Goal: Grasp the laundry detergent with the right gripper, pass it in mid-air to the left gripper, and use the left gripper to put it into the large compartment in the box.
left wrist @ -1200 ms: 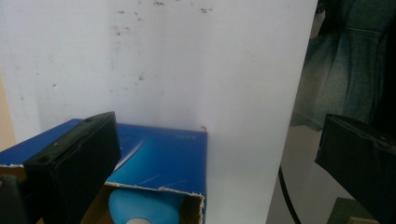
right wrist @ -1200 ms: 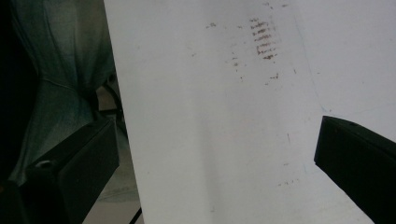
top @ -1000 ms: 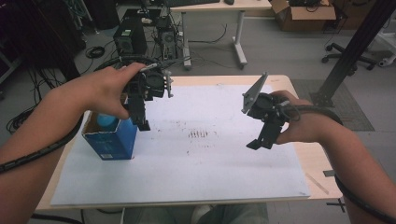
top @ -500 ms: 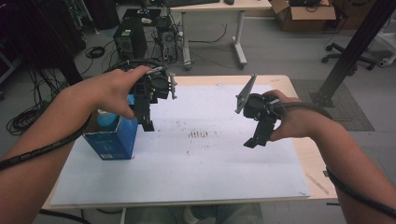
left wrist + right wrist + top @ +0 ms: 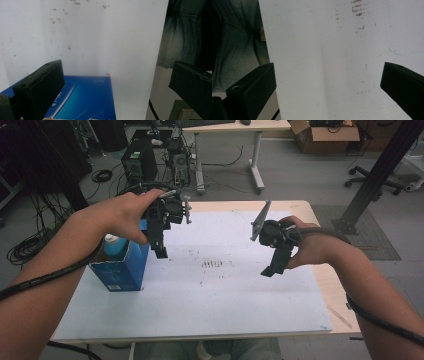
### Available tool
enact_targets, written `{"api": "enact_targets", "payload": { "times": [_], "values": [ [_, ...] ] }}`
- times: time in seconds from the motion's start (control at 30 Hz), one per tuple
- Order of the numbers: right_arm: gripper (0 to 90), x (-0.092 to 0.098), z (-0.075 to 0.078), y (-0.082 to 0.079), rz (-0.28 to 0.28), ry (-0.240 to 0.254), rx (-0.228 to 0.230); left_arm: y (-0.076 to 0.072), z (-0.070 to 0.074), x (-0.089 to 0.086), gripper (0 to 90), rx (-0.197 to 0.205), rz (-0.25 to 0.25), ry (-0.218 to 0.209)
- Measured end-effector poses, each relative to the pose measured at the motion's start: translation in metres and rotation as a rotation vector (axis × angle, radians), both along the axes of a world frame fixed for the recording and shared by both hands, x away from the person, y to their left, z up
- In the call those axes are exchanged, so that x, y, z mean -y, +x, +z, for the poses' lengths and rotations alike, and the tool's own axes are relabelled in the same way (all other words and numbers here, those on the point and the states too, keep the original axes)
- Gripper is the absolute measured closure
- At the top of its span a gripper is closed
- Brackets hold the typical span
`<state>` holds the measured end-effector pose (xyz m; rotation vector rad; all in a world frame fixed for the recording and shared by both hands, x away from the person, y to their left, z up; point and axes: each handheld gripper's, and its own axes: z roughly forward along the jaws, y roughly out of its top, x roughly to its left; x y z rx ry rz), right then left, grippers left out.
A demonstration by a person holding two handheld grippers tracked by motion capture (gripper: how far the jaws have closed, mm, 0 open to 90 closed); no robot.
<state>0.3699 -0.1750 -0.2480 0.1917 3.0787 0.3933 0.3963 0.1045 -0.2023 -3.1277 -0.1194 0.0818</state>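
I held my left claw [image 5: 161,251] just beside the blue box [image 5: 121,267] at the bench's [image 5: 300,207] left edge, jaws spread as if to take it, while my right claw [image 5: 270,269], also agape and empty, hung well apart over the white sheet [image 5: 210,300].

A white sheet [image 5: 200,295], speckled with brownish marks at its middle, is laid over the pale wood counter [image 5: 335,295]. A blue box [image 5: 122,270] with a light-blue cap is seen at the sheet's left edge.
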Motion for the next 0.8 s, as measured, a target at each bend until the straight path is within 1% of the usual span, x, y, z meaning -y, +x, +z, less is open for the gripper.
{"api": "enact_targets", "payload": {
  "times": [0.1,0.33,0.37,0.63,0.7,0.73,0.8],
  "values": [
    [0.2,-0.0016,-0.0006,0.0012,-0.001,-0.01,-0.005,0.0008,-0.0023,-0.0009,0.1,-0.004,0.0,0.005],
    [0.2,-0.0081,-0.0031,0.0018,0.005,-0.079,-0.005,0.001,-0.0047,-0.001,0.1,-0.01,-0.005,0.007],
    [0.3,-0.0083,-0.0031,0.0022,0.009,-0.082,-0.003,0.0011,-0.0046,-0.0009,0.1,-0.01,-0.006,0.006],
    [0.2,-0.0087,-0.0034,0.0034,0.006,-0.085,-0.002,0.0028,-0.0073,-0.0037,0.2,-0.01,0.0,-0.002],
    [0.3,-0.0088,-0.0022,0.0033,0.003,-0.076,-0.004,0.0034,-0.0073,-0.0035,0.1,-0.011,-0.003,-0.014],
    [0.2,-0.0087,-0.002,0.0042,0.014,-0.063,-0.001,0.004,-0.0065,-0.0032,0.1,-0.011,-0.004,-0.017],
    [0.3,-0.0083,-0.0015,0.0049,0.015,-0.053,0.002,0.0048,-0.0054,-0.0023,0.1,0.002,-0.002,-0.023]
  ]
}}
